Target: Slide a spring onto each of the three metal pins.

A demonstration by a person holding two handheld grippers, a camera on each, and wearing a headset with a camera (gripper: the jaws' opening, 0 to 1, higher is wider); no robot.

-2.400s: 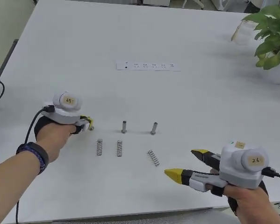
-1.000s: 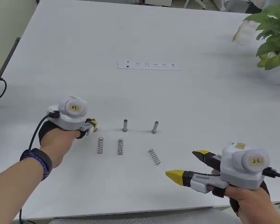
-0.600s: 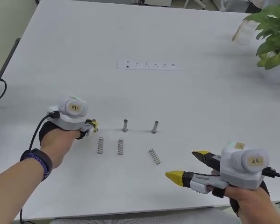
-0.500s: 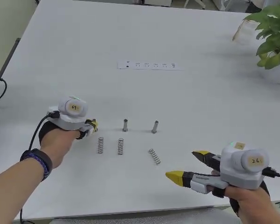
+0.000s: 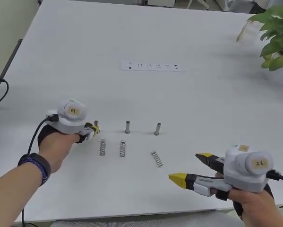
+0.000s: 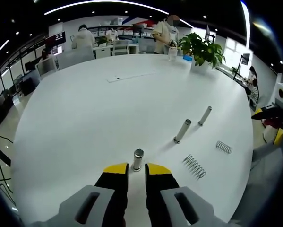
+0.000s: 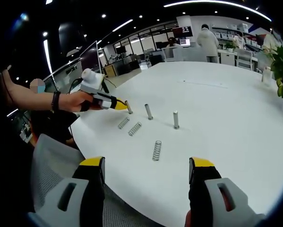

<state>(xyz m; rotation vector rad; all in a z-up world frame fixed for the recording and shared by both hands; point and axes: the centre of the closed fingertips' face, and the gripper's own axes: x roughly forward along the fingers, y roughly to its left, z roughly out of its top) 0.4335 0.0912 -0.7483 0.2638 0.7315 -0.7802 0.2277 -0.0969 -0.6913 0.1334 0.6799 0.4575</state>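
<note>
Three short metal pins stand upright in a row: left pin [image 5: 96, 124], middle pin [image 5: 127, 126], right pin [image 5: 158, 128]. In front of them three springs lie flat: left spring [image 5: 102, 146], middle spring [image 5: 122, 148], right spring [image 5: 156, 158]. My left gripper [image 5: 91, 129] sits low at the left pin [image 6: 138, 160]; its jaws are only narrowly parted, and a sliver of table shows on each side of the pin's base. My right gripper [image 5: 186, 166] hovers wide open and holds nothing near the front edge, short of the right spring [image 7: 156, 150].
A white power strip [image 5: 151, 66] lies flat further back on the white table [image 5: 212, 94]. A potted plant [image 5: 276, 33] stands at the far right corner. The table's front edge [image 5: 132, 216] runs just under my right gripper.
My left gripper has drawn back slightly to the left, and the left pin, hidden at its tips before, now stands visible. The right gripper has stayed put, open.
</note>
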